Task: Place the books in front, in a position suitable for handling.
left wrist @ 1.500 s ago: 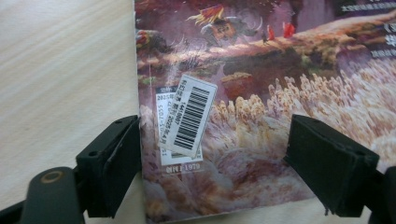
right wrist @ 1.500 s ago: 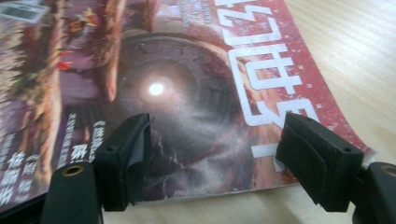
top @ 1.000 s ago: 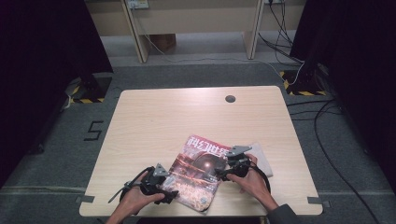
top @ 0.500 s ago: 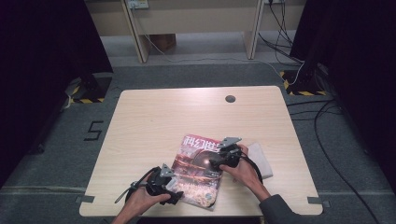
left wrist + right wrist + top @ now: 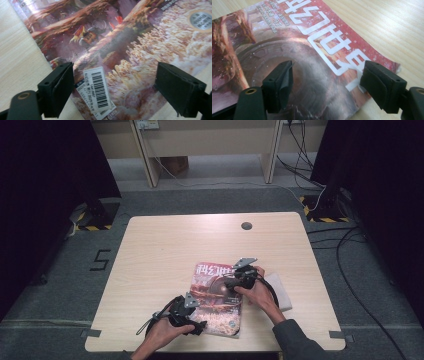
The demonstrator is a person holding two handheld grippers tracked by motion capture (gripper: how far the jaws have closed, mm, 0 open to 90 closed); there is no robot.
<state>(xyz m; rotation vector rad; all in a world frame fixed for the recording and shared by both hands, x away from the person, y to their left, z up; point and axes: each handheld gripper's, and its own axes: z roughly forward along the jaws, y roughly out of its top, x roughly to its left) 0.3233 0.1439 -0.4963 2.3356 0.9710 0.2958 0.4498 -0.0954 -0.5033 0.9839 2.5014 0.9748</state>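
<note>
On the tabletop [image 5: 165, 250], near the front edge, a magazine [image 5: 215, 302] lies flat. Left gripper [image 5: 197, 324] at its lower-left corner, jaws spread wide over the barcode sticker [image 5: 98, 90]. Right gripper [image 5: 225, 284] above the title, jaws apart, gripping nothing.

Light wood table [image 5: 165, 255] w/ a dark round hole [image 5: 246, 225] seen near its far edge. A pale flat pad [image 5: 281, 292] is laid on the table's right part. Grey carpet [image 5: 350, 285] is marked w/ a black "5" [image 5: 100, 260] left of the table. Yellow-black hazard tape [image 5: 325, 215] is seen at far right, cables [image 5: 345, 245] are trailed over the floor. A cardboard box [image 5: 175, 165] is tucked under the far bench [image 5: 210, 137]
</note>
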